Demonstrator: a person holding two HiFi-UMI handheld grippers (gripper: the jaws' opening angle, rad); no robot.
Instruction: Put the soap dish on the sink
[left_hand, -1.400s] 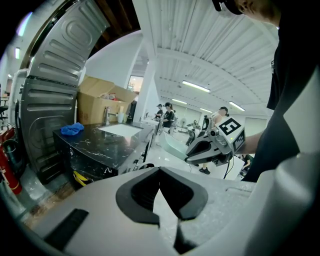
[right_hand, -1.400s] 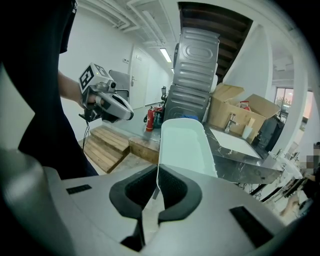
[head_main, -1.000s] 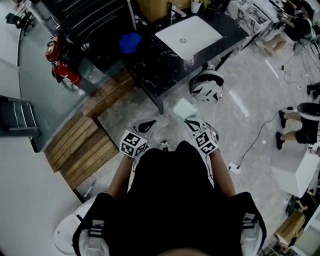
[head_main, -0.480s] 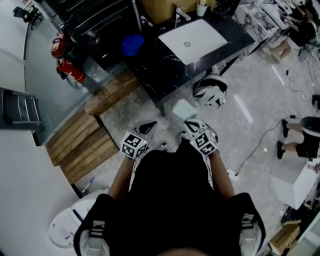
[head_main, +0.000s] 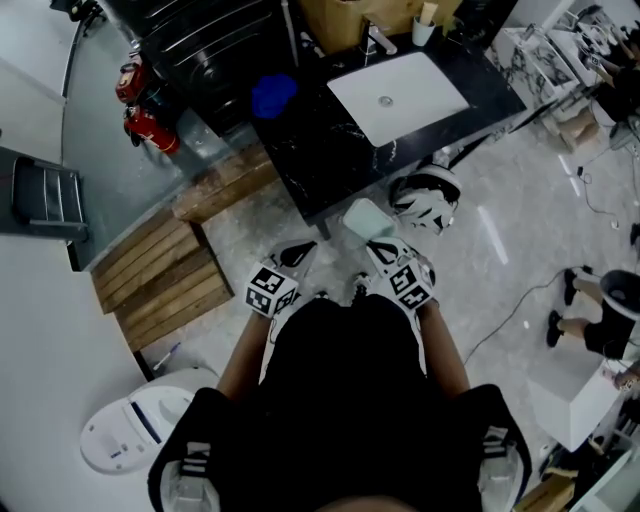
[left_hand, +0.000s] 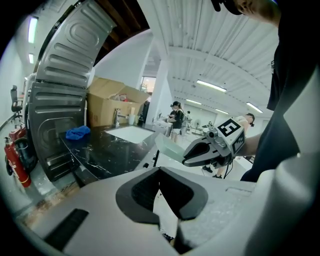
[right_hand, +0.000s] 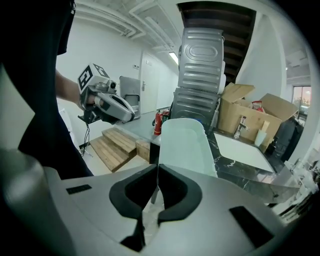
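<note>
Head view: right tool (head_main: 374, 245) clamps soap dish (head_main: 365, 218) near black counter (head_main: 320, 150); left tool (head_main: 299, 251) closed.

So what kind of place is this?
Probably a lab or workshop with a mock bathroom corner: a sink in a black counter, cardboard boxes behind it, fire extinguishers alongside.

Head view: dim and underexposed; straight lines bowed toward the edges. The sink (head_main: 420, 90) was the brightest patch, nearly blown out; the person's dark top (head_main: 345, 400) showed no detail. Both gripper views: fisheye, with black vignetting in the corners. Left gripper view: light came from ceiling strip lights (left_hand: 210, 86); the far room was bright and slightly hazy. Right gripper view: light was even and cool; the soap dish (right_hand: 185, 145) read pale and sharp; the hollow between the jaws lay in shadow.
</note>
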